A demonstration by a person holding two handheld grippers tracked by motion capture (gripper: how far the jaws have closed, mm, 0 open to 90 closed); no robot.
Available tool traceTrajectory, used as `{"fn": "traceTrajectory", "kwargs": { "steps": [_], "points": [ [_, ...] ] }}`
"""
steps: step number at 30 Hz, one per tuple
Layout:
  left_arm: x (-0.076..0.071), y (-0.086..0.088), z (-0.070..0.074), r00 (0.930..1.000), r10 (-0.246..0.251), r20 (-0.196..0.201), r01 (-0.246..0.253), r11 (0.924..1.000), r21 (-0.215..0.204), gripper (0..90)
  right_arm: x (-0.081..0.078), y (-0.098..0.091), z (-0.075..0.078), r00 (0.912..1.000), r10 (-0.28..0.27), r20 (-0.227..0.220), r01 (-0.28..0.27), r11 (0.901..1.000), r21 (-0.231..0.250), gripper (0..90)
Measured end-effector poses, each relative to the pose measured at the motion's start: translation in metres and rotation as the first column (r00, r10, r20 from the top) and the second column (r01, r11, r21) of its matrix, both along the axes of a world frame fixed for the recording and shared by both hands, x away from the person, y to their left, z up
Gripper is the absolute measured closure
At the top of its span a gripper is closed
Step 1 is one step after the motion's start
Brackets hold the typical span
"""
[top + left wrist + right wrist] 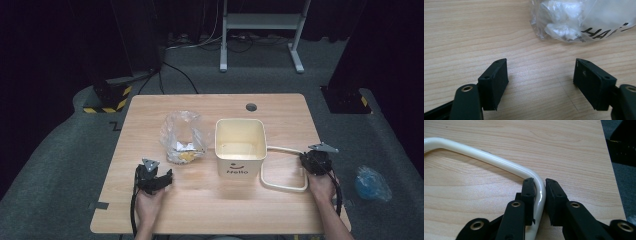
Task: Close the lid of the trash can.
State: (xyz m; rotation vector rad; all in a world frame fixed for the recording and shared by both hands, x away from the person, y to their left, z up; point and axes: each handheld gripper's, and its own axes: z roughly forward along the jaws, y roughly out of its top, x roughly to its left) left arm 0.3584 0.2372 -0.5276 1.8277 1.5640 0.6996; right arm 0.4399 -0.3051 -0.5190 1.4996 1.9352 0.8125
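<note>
Right gripper was clamped on the cream bucket's handle, lying flat on the table; bucket not yet lifted; left gripper stood wide open, empty, near the plastic bag.

Lab or recording studio setup. Lone wooden surface on grey carpet, black curtains all round. Hazard-striped stand bases, loose cables on floor.

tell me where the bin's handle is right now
In the high view the cream handle lies flat on the table, right of the cream bin; the right gripper is clamped on its far right bend.
</note>
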Motion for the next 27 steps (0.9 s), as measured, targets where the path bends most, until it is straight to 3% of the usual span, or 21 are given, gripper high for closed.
{"fn": "traceTrajectory", "kwargs": {
  "steps": [7, 27],
  "points": [
    [0.000, 0.000, 0.000, 1.0000, 0.000, 0.000, 0.000, 1.0000, 0.000, 27.8, 0.000, 0.002, 0.000, 0.9999, -0.012, 0.012, 0.012, 0.9998, -0.017, 78.5],
    [0.000, 0.000, 0.000, 1.0000, 0.000, 0.000, 0.000, 1.0000, 0.000, 27.8, -0.005, -0.008, 0.009, 0.9974, -0.071, 0.012, 0.071, 0.9974, 0.013, 79.1]
  ]
}}
